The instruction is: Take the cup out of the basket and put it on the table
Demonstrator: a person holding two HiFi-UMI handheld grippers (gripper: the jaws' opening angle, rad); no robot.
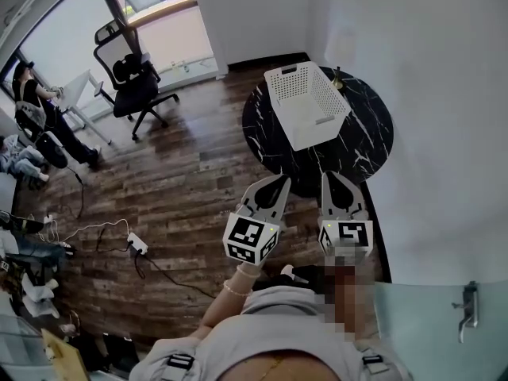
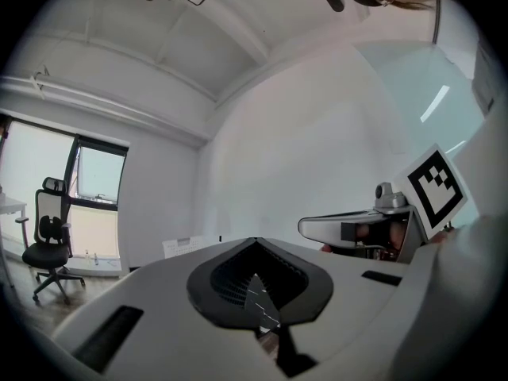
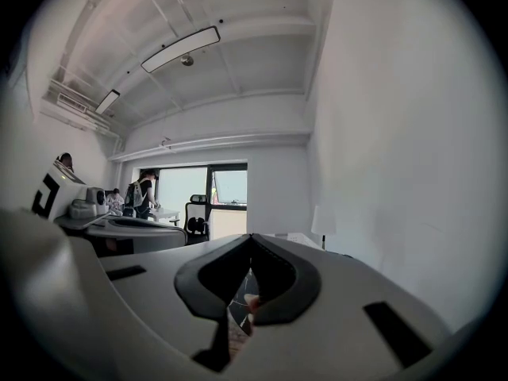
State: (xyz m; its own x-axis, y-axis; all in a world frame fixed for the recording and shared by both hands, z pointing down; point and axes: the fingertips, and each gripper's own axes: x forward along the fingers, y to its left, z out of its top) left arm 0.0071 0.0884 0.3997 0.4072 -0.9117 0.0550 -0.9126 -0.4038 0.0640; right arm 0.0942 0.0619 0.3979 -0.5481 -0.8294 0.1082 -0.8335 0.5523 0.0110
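The basket (image 1: 295, 70) sits on the counter (image 1: 373, 137) ahead of both closed, empty grippers, the right gripper (image 1: 329, 175) nearer than the left gripper (image 1: 281, 179).

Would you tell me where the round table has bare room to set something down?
The black table is bare right of the white basket and along its near edge. Left of it is only a strip; the far side by the lamp is crowded.

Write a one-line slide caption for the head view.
Left hand-held gripper and right hand-held gripper, both shut, poised before the white basket on a black marble table.
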